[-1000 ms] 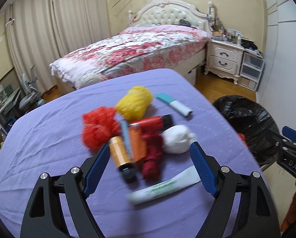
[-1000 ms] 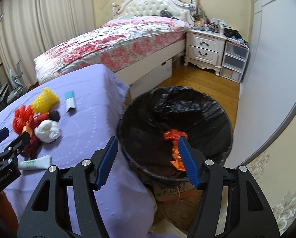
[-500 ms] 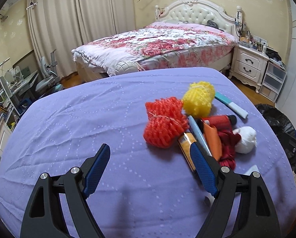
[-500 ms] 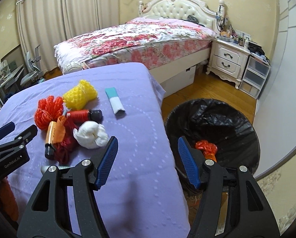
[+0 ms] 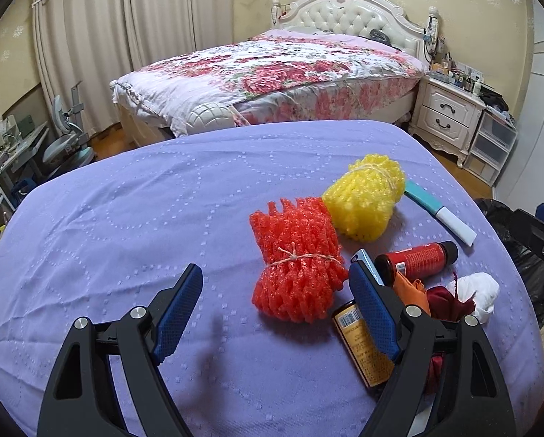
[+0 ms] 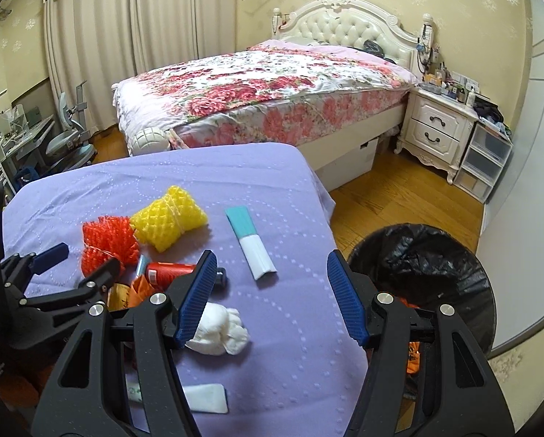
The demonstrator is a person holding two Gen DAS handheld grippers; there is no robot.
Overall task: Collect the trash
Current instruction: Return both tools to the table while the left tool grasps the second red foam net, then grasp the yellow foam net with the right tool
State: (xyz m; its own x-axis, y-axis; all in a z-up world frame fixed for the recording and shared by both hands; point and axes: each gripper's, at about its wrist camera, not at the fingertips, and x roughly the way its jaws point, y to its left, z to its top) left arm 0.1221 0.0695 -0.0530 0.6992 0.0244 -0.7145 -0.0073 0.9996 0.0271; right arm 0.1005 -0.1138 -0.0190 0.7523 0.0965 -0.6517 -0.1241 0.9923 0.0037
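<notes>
The left tool (image 5: 275,309) stands open with nothing gripped; its jaws have just been closing slightly, and bare cloth of the table (image 5: 126,218) lies between them. The red foam net (image 5: 297,266), taken as landmark, lies just ahead of this tool, close inside its right finger. It is a ribbed orange-red mesh bundle tied at the waist with string. A yellow foam net (image 5: 365,196) touches its far right side; a red bottle (image 5: 416,256) lies to its right; an orange-labelled bottle (image 5: 359,342) lies at its near right, partly behind the finger. The right tool (image 6: 268,298) is open and empty, well right of the landmark, with a white wad (image 6: 221,331) beside its left finger and the black-lined bin (image 6: 428,266) beyond its right finger.
</notes>
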